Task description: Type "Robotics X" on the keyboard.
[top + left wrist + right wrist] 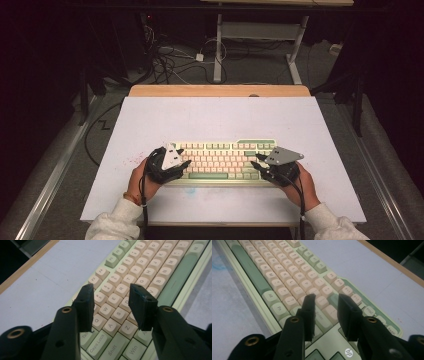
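Keyboard: we see the keyboard [222, 162] lying square on the near middle of the white table [210, 117], so each end is within reach of one hand.
Left gripper: our left gripper [112, 293] hovers over the left-end letter keys, jaws parted, gripping nothing.
Right gripper: our right gripper [325, 301] hangs over the right end near Enter, jaws apart and empty.
Why: we judge both ends are being approached together, probably to lift or shift it.

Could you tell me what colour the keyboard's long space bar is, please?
The long space bar is muted sage green, unlike the cream letter keys; clearest in the left gripper view.
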